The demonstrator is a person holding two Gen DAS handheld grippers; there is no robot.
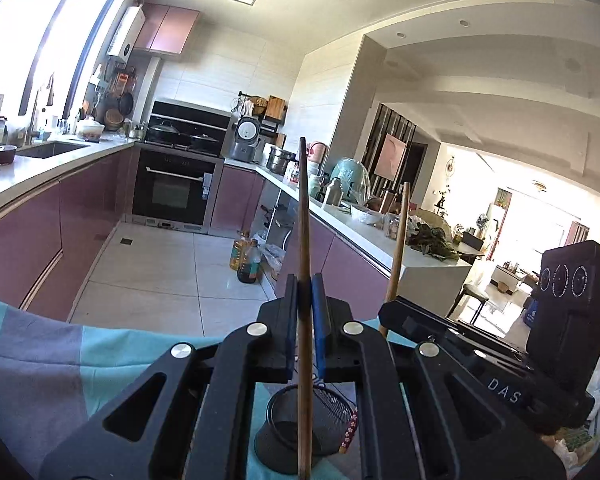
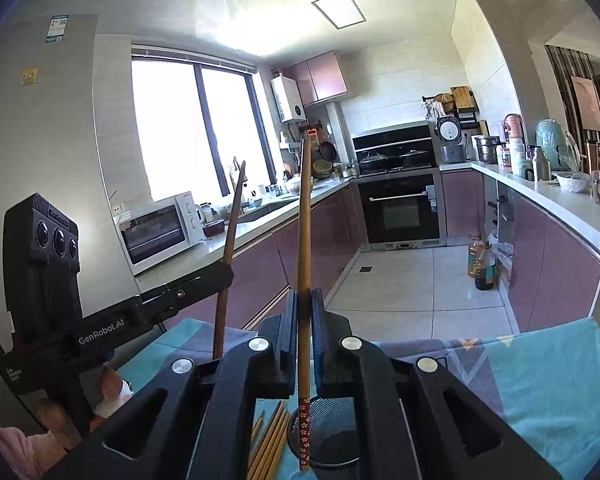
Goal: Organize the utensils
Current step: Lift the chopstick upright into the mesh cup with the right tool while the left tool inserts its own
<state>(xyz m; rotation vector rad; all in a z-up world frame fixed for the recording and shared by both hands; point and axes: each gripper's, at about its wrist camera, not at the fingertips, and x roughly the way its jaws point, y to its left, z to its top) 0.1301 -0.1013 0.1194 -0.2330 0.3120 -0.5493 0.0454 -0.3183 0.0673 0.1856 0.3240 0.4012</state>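
My left gripper is shut on a brown wooden chopstick held upright, its lower end over a black mesh utensil cup on the table. My right gripper is shut on a second chopstick, also upright, whose red flower-patterned end hangs above the mesh cup. The right gripper and its chopstick show at the right of the left wrist view; the left gripper's chopstick shows at the left of the right wrist view. Several light bamboo chopsticks lie beside the cup.
The table carries a teal and grey cloth, also in the right wrist view. Beyond it are the tiled kitchen floor, purple cabinets, an oven, oil bottles and a microwave.
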